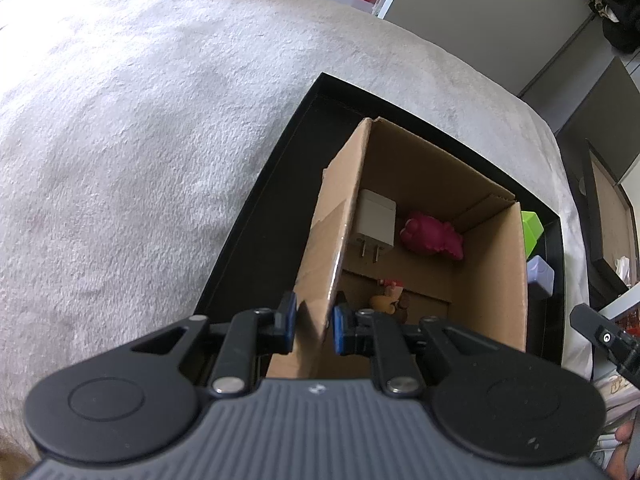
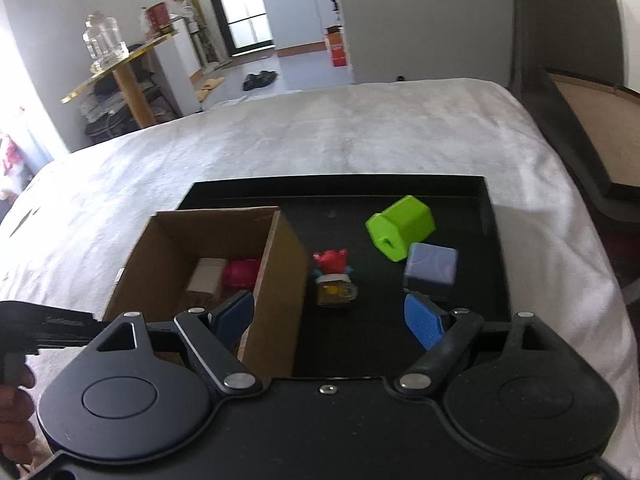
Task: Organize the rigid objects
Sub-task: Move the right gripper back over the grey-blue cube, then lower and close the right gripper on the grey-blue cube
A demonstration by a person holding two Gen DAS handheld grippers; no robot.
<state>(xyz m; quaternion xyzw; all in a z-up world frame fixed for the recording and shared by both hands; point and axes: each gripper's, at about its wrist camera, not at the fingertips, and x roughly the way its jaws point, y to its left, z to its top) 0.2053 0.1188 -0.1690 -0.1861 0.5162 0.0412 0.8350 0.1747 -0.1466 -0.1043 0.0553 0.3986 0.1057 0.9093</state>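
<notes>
A cardboard box [image 1: 492, 264] [image 2: 280, 280] stands in a black tray [image 1: 256, 208] [image 2: 492, 248] on a bed. My left gripper [image 1: 314, 326] is shut on the box's left wall. Inside lie a white charger [image 1: 374, 224] [image 2: 208, 276], a pink toy [image 1: 434, 236] [image 2: 242, 272] and a small yellow figure [image 1: 384, 302]. My right gripper [image 2: 330, 320] is open above the tray, just in front of a red-topped toy figure [image 2: 334, 280]. A green block [image 2: 402, 226] [image 1: 532, 232] and a lilac cube [image 2: 430, 266] [image 1: 540, 276] lie on the tray to the right.
The tray rests on a white fleece blanket [image 1: 140, 140] [image 2: 340, 136]. A dark headboard [image 2: 568, 60] is at the right. A side table with a glass jar [image 2: 102, 42] and slippers [image 2: 260, 78] stand beyond the bed.
</notes>
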